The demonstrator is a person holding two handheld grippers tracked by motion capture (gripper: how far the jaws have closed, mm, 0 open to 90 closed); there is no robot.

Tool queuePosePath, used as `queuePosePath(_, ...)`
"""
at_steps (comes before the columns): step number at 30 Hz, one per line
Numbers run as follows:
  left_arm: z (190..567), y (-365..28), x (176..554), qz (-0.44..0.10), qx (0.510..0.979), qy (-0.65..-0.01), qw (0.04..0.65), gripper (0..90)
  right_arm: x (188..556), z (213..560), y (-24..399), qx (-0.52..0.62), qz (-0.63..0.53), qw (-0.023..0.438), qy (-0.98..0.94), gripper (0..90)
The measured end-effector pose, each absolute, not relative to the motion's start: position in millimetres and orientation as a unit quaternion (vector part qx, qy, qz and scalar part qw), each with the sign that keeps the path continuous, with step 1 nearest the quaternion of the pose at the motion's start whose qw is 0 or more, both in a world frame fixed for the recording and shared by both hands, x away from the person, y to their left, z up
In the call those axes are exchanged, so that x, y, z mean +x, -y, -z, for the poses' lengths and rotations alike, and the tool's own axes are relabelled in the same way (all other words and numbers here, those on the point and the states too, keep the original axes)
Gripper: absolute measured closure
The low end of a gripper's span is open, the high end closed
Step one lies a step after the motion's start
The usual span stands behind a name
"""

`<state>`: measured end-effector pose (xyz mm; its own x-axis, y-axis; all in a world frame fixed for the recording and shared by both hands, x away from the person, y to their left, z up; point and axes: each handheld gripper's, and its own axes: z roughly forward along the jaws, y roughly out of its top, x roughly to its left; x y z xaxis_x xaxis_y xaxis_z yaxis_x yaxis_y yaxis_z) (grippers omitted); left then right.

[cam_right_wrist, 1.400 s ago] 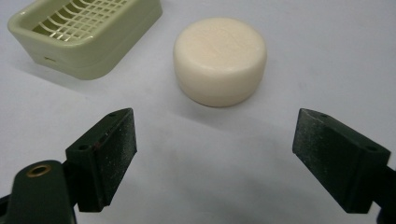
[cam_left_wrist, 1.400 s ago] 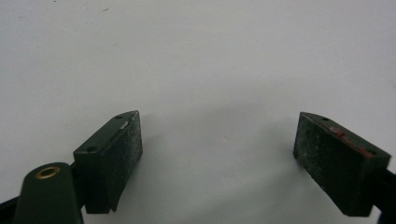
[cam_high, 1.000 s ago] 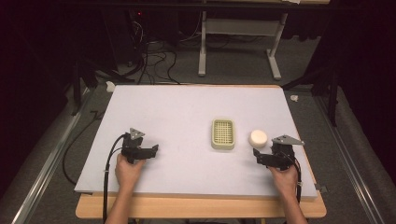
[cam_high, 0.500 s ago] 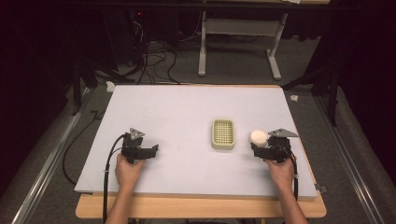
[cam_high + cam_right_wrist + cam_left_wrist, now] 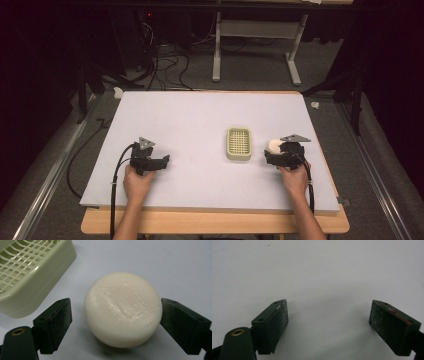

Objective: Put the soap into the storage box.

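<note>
A round, cream-white bar of soap (image 5: 122, 308) lies flat on the pale grey table (image 5: 190, 120), at the centre of the right gripper view and right of centre in the high view (image 5: 274, 145). It sits squarely between the wide-open jaws of the right gripper (image 5: 116, 322); the right-hand pad looks to touch its edge or nearly so, a clear gap remains at the left, and nothing is clamped yet. Being round, the soap has no long axis to line up with. Just beside it, at upper left, stands a pale green plastic soap dish with a slotted grid (image 5: 27, 272). The left gripper (image 5: 328, 322), low and left in the high view (image 5: 150, 162), is well apart, jaws wide and empty, so the right hand is the nearer
</note>
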<state>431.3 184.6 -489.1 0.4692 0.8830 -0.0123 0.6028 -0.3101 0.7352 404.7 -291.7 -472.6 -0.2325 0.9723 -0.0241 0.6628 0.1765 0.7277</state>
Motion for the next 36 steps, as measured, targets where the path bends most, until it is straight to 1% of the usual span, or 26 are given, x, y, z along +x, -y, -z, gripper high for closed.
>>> queuePosePath(6, 489.1, -184.5, 431.3, -0.202, 0.784, -0.474, 0.347, 16.1, 409.5, 476.0, 292.1, 0.575, -0.301, 0.249, -0.719, 13.8)
queuePosePath(12, 489.1, -184.5, 431.2, -0.202, 0.784, -0.474, 0.347, 16.1, 411.4, 478.6, 294.3, 0.581, -0.310, 0.245, -0.712, 18.5)
queuePosePath(17, 489.1, -184.5, 431.2, -0.202, 0.784, -0.474, 0.347, 16.1, 410.2, 480.8, 292.9, 0.578, -0.307, 0.258, -0.711, 24.1)
queuePosePath(36, 489.0, -184.7, 431.3, -0.202, 0.784, -0.474, 0.347, 16.2, 407.2, 480.6, 290.3, 0.568, -0.306, 0.273, -0.714, 24.8)
